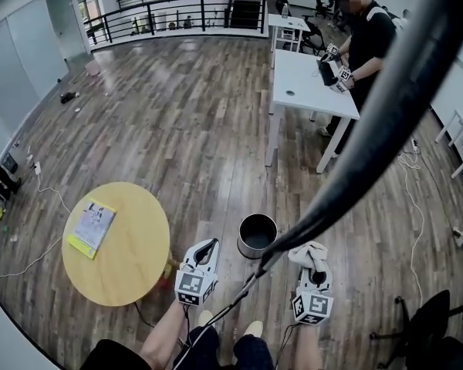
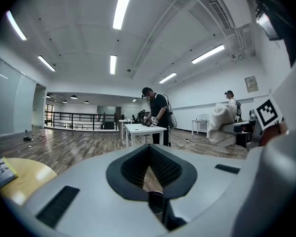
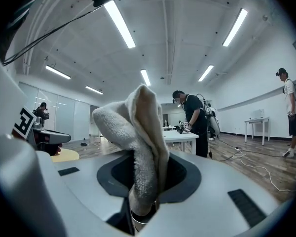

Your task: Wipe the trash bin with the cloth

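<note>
The trash bin [image 1: 257, 235], a dark round metal can, stands open on the wood floor just ahead of both grippers. My right gripper [image 1: 314, 257] is shut on a white terry cloth [image 1: 308, 252], to the right of the bin and slightly nearer to me. In the right gripper view the cloth [image 3: 133, 122] sticks up out of the jaws of that gripper [image 3: 147, 162]. My left gripper [image 1: 206, 250] is to the left of the bin, its jaws closed together with nothing in them. The left gripper view shows its pads meeting [image 2: 149, 149] and the cloth [image 2: 222, 122] off to the right.
A round yellow table [image 1: 131, 260] with a booklet [image 1: 91, 227] stands close on the left. A white table [image 1: 309, 83] and a person [image 1: 366, 37] are farther off at the right. A black cable [image 1: 370, 137] hangs across the head view. A black chair [image 1: 428, 322] is at the lower right.
</note>
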